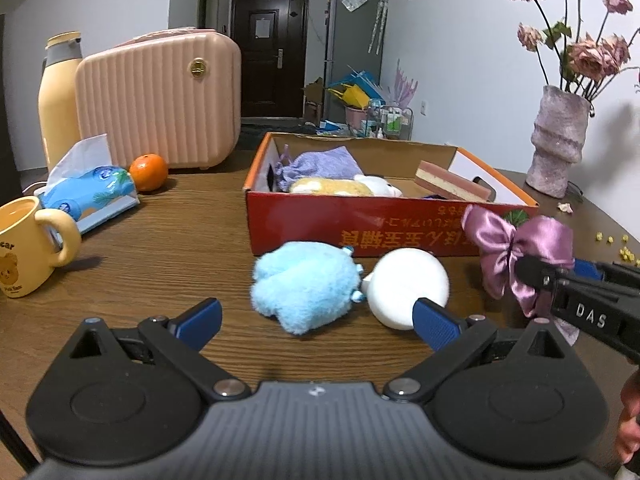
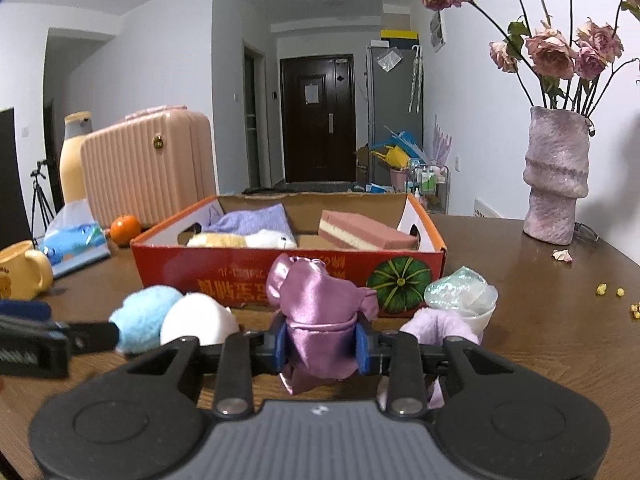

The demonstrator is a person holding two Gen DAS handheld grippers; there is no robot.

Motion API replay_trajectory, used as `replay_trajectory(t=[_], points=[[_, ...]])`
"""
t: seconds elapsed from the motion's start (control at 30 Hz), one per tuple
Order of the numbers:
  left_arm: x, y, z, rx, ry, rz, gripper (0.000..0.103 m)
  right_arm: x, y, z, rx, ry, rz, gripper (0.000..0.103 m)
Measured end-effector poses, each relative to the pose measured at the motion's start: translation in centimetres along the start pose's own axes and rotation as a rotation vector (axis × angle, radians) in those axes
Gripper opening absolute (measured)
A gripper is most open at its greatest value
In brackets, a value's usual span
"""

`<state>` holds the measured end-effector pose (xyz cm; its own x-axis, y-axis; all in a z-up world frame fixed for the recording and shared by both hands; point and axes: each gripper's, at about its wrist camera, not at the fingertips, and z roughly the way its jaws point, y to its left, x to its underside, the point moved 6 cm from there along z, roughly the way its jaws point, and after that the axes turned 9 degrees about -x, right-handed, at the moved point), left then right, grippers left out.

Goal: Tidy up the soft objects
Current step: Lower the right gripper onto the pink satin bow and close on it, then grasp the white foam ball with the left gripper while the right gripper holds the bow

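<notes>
Right gripper (image 2: 322,346) clamped on a purple satin bow (image 2: 320,312), pinched at its middle between the blue pads; the bow stands upright, long axis vertical, lobes above and below the jaws, near the red box (image 2: 256,276). Left gripper (image 1: 316,320) open, the blue plush (image 1: 304,284) lying just beyond its fingertips.

Dim, cool indoor light; soft shadows on the table (image 1: 160,248); strong fisheye bending, dark vignetted corners.
</notes>
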<state>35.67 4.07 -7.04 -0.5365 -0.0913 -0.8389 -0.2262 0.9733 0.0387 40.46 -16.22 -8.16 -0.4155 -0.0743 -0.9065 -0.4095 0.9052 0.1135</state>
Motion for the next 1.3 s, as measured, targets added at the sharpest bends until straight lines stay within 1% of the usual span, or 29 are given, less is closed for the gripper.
replay_trajectory(t=[0.47, 0.83, 1.1, 1.17, 1.2, 1.23, 1.27, 1.3], points=[[0.1, -4.1, 1.0, 0.018, 0.017, 0.053, 0.103, -1.5, -2.3, -1.7, -0.001, -0.079, 0.030, 0.032], [-0.2, -7.2, 2.4, 0.011, 0.009, 0.103, 0.103, -1.9, -5.8, -2.6, 0.042, -0.105, 0.051, 0.031], [-0.6, -8.3, 3.3, -0.002, -0.011, 0.123, 0.102, -1.8, -7.9, -3.1, 0.080, -0.113, 0.067, 0.031], [-0.7, -8.4, 3.6, 0.001, -0.009, 0.126, 0.098, -1.7, -8.2, -3.1, 0.088, -0.113, 0.071, 0.031], [-0.7, -8.4, 3.8, 0.002, -0.007, 0.127, 0.093, -1.7, -8.3, -3.1, 0.090, -0.113, 0.073, 0.031], [-0.7, -8.5, 3.9, 0.004, -0.006, 0.128, 0.086, -1.7, -8.3, -3.1, 0.092, -0.113, 0.075, 0.031], [-0.7, -8.5, 4.1, 0.007, -0.004, 0.130, 0.081, -1.7, -8.4, -3.0, 0.094, -0.113, 0.075, 0.031], [-0.7, -8.5, 4.2, 0.011, 0.000, 0.133, 0.066, -1.7, -8.4, -3.0, 0.095, -0.114, 0.074, 0.031]])
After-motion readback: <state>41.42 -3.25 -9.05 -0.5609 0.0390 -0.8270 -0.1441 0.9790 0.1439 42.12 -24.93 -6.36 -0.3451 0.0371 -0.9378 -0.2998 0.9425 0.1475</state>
